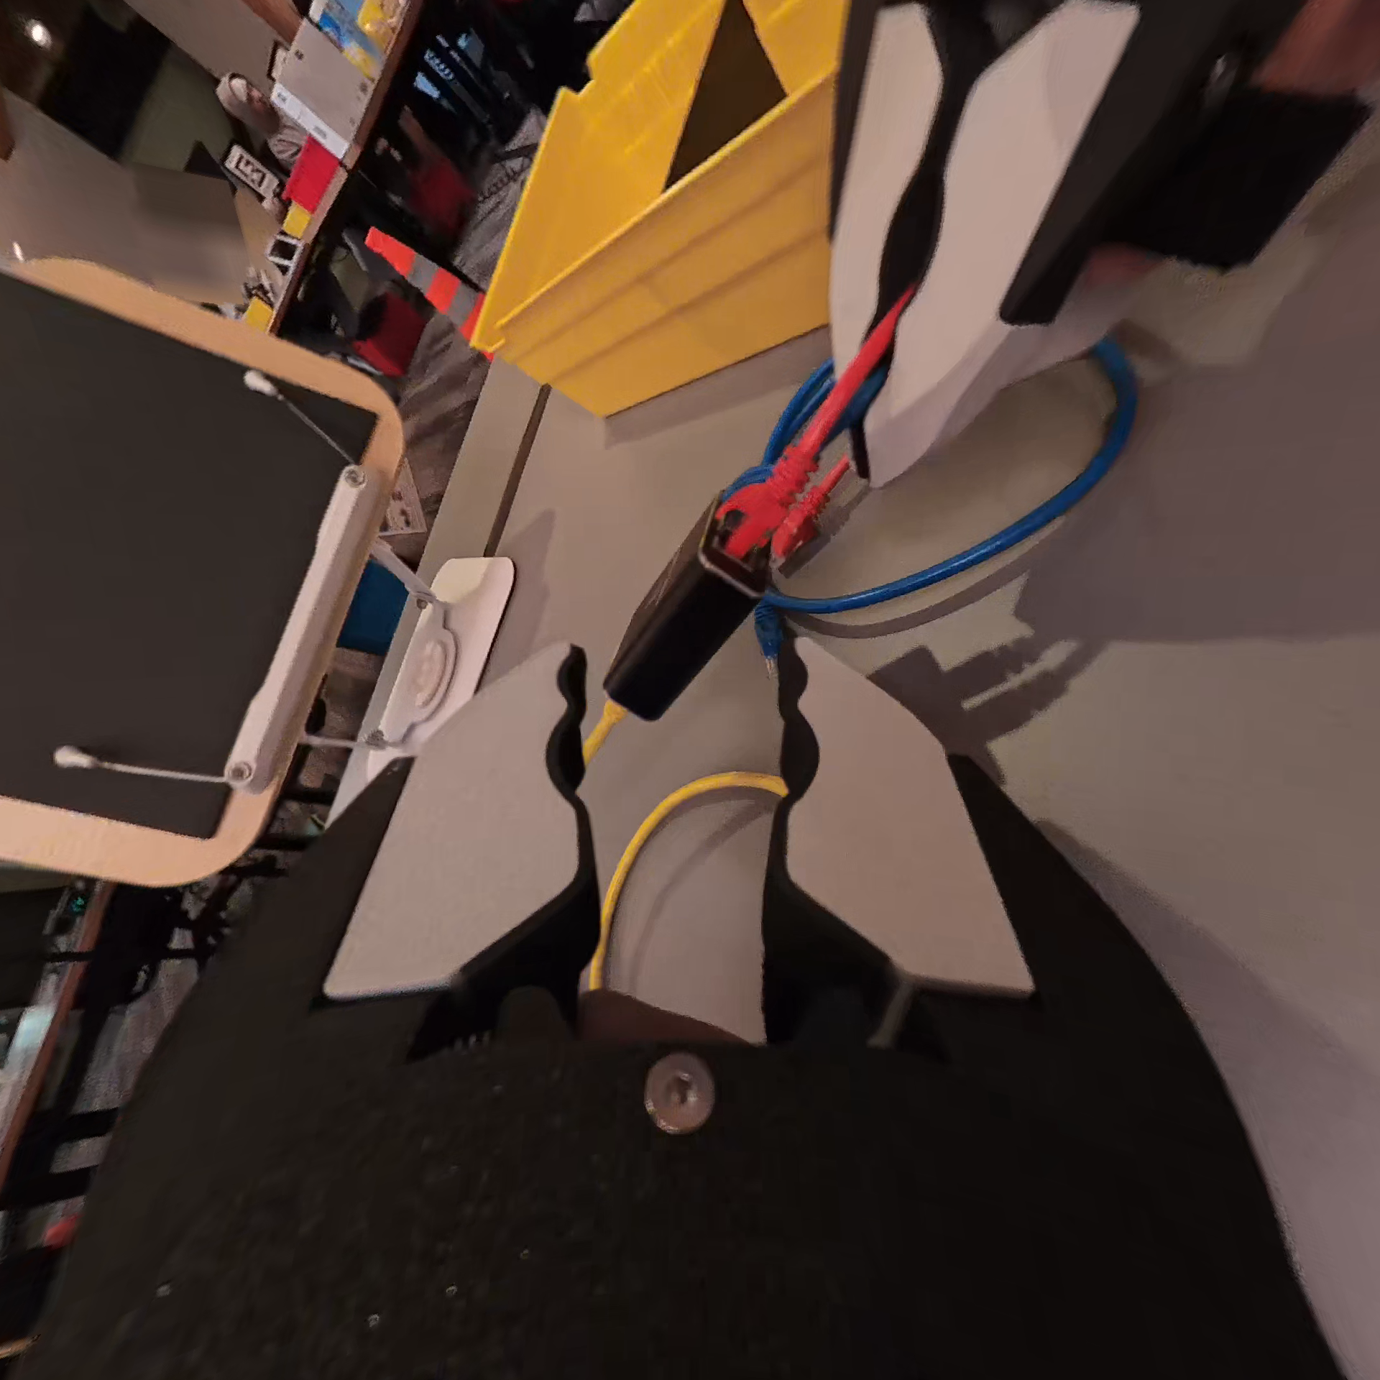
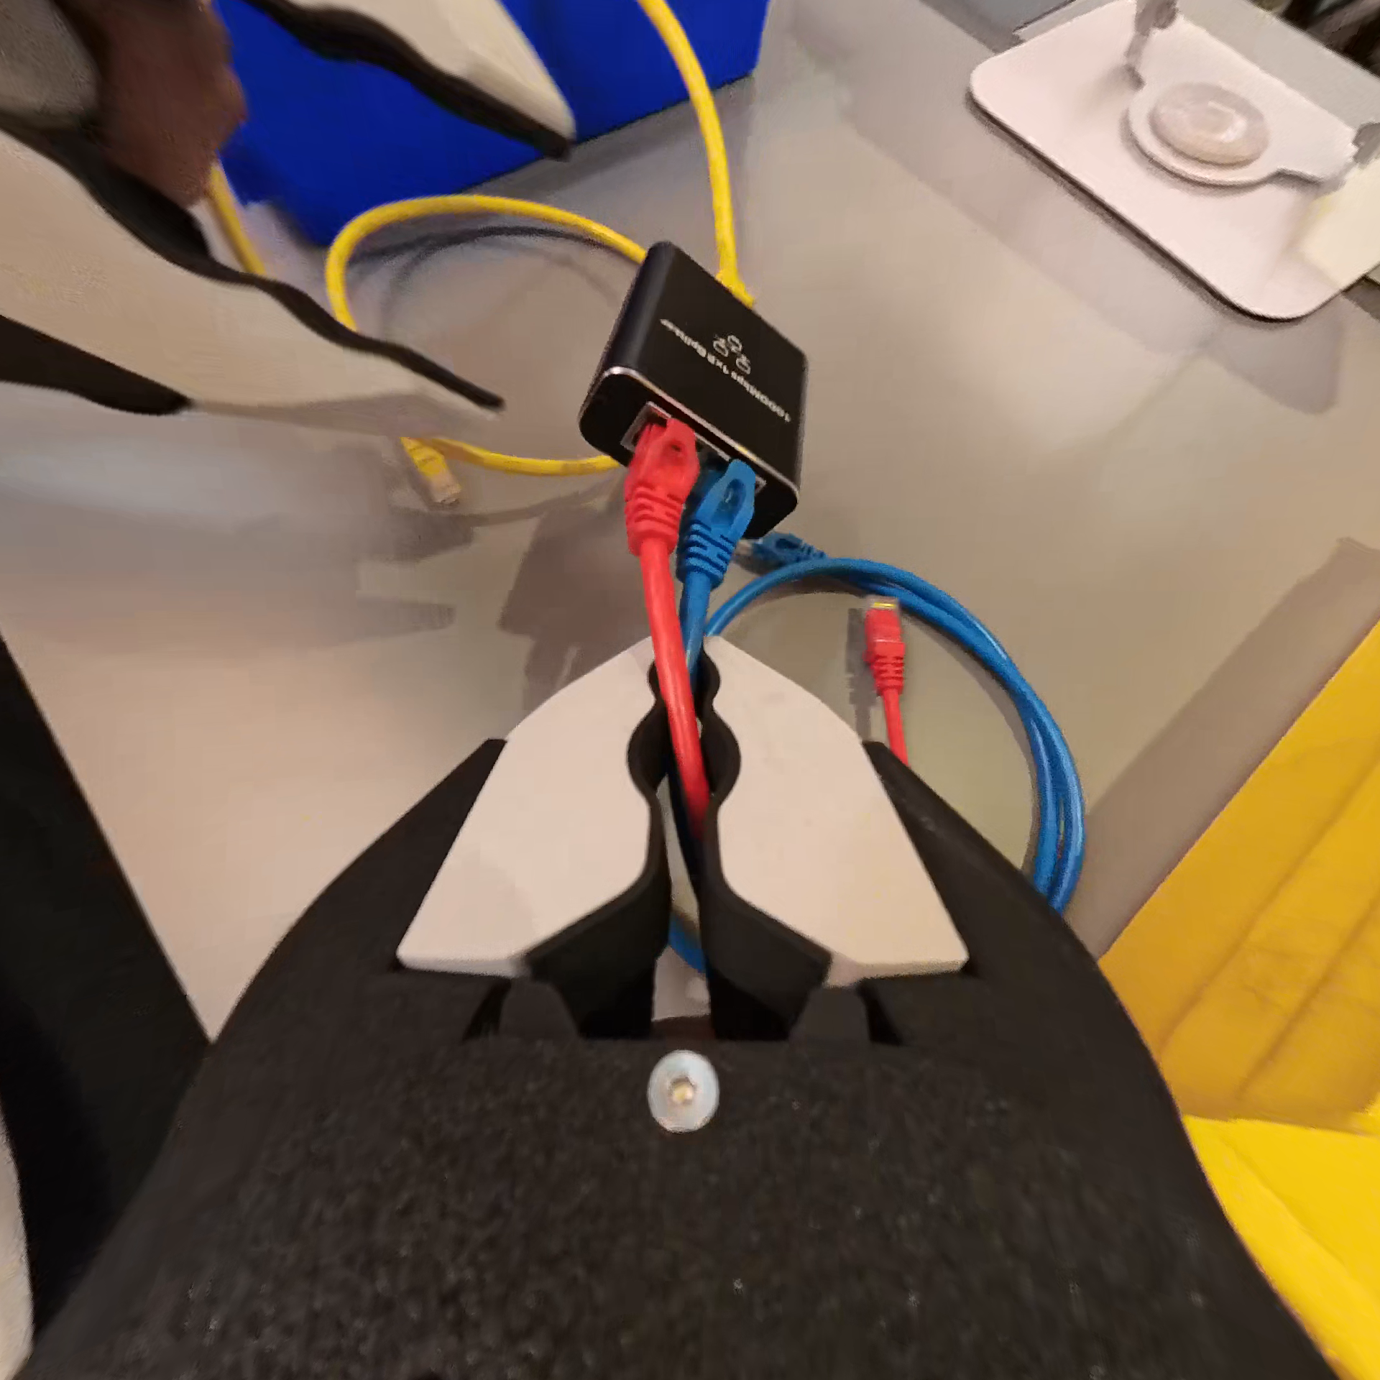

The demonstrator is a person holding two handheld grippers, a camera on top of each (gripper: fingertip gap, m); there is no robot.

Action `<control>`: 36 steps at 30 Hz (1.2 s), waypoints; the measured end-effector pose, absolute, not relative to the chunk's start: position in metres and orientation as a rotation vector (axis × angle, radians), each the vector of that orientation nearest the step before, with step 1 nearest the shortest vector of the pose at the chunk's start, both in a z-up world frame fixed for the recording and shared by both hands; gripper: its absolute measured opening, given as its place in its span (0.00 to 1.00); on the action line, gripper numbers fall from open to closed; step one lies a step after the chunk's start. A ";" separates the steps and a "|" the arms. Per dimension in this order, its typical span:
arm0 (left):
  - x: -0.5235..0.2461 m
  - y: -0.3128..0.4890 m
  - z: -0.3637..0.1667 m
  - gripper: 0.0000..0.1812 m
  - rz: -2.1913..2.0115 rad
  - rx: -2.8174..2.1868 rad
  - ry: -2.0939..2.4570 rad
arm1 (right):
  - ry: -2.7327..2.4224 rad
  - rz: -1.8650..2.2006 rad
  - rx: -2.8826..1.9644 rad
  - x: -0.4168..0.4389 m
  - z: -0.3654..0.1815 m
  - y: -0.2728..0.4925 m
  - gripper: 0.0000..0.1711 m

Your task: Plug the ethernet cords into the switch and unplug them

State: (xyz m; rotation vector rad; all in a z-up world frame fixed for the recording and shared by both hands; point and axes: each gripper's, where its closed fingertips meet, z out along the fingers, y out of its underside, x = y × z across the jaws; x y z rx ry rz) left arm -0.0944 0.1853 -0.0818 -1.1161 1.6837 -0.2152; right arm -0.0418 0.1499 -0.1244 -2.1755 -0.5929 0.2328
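Cords: 3; switch: 1; grippers: 2

Right gripper: jaws nearly closed, pinching the red cord between the pale fingers just behind the tips; it is angled downward. Left gripper: jaws spread wide, nothing between its fingers, held opposite the right one, the two sets of tips pointing towards each other and well apart.
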 end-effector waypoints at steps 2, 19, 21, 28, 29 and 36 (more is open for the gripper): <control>-0.090 0.182 -0.088 0.29 -0.169 -1.044 1.731 | -0.637 0.219 -2.182 -0.047 -0.121 0.145 0.01; -0.029 0.206 -0.131 0.15 0.096 -0.689 1.679 | -0.649 0.177 -2.161 -0.030 -0.133 0.148 0.03; -0.025 0.213 -0.134 0.15 0.079 -0.685 1.642 | -0.637 0.096 -2.059 -0.023 -0.124 0.153 0.09; -0.026 0.221 -0.145 0.14 0.024 -0.746 1.654 | -0.935 -0.166 -1.840 -0.052 -0.093 0.158 0.17; -0.026 0.221 -0.144 0.14 0.016 -0.751 1.652 | -0.993 -0.256 -1.831 -0.051 -0.099 0.164 0.17; -0.026 0.218 -0.146 0.14 0.027 -0.730 1.654 | -1.312 -0.609 -1.751 -0.049 -0.128 0.184 0.15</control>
